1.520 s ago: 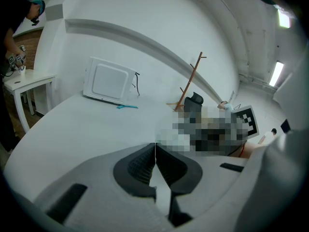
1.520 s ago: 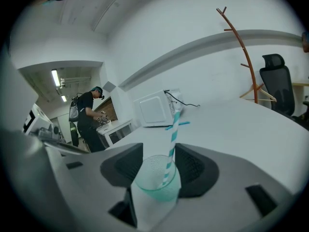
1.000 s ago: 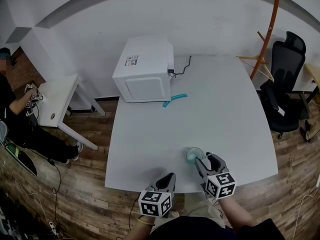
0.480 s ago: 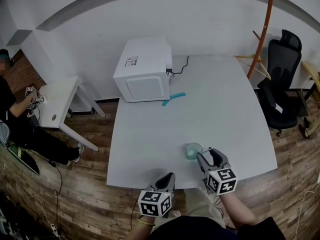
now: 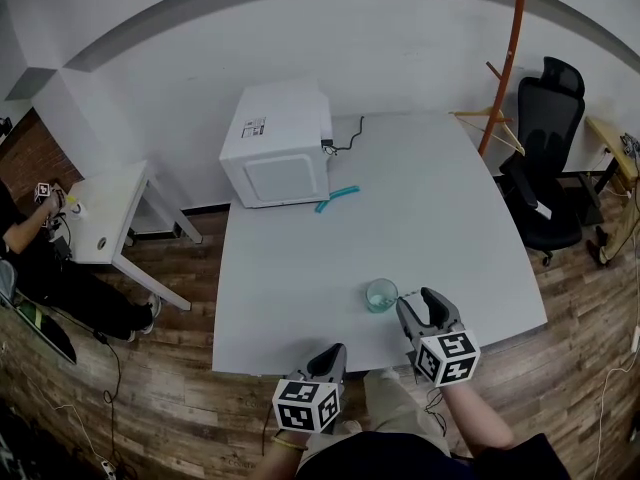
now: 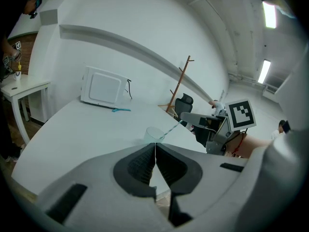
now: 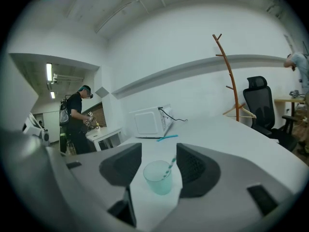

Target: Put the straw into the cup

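Note:
A pale green translucent cup (image 5: 380, 295) (image 7: 158, 177) (image 6: 155, 134) stands upright on the white table (image 5: 430, 208) near its front edge. A striped straw (image 7: 170, 166) (image 6: 172, 128) leans inside it, its top tilted to the right. My right gripper (image 5: 419, 304) (image 7: 159, 166) is open just behind the cup; the cup shows between the jaws but apart from them, with nothing held. My left gripper (image 5: 334, 360) (image 6: 155, 158) hangs at the table's front edge, left of the cup, jaws pressed together on nothing.
A white microwave (image 5: 278, 143) stands at the table's back left, with a teal tool (image 5: 335, 197) lying in front of it. A black office chair (image 5: 540, 158) and an orange coat stand (image 5: 505, 58) are on the right. A person (image 5: 25, 258) sits at a small white side table (image 5: 105, 213) on the left.
My right gripper has drawn back from the cup towards the table's front edge, leaving cup and straw standing. The left gripper has stayed in place.

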Motion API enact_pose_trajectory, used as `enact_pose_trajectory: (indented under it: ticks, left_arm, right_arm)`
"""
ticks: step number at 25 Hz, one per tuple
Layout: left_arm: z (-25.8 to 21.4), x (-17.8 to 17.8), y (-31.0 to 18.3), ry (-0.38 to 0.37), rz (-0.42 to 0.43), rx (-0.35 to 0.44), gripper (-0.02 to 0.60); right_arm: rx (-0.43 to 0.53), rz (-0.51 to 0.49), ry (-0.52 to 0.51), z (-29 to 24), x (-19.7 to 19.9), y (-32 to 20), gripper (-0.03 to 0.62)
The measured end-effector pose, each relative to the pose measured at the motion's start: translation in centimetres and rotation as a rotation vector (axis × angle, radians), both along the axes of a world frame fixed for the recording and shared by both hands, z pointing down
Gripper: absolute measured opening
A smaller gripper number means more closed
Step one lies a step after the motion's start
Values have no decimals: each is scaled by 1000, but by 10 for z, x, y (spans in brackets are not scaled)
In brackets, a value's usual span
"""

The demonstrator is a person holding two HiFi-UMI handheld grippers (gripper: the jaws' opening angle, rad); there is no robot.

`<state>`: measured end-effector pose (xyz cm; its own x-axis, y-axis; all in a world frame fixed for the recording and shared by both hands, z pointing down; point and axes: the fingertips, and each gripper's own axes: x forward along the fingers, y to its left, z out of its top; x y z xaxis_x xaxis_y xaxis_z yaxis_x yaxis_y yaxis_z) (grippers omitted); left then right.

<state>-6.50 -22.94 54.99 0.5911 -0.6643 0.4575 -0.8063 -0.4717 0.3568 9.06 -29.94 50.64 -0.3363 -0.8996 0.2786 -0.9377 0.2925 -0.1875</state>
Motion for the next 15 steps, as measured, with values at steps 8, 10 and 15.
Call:
enact_pose_trajectory:
  ticks: [8,10,15]
  left_arm:
    - [-9,-3,16,11,22,23,20]
    - [-11,-3,20,13,26,29,21]
    - [-14,-4,31,10,42,41,21]
  right_arm:
    - [28,29,-2,-15,-3,27,207]
    - [36,31,-7,-18,-5,36,207]
    - [54,28,-30,-27,-14,60,207]
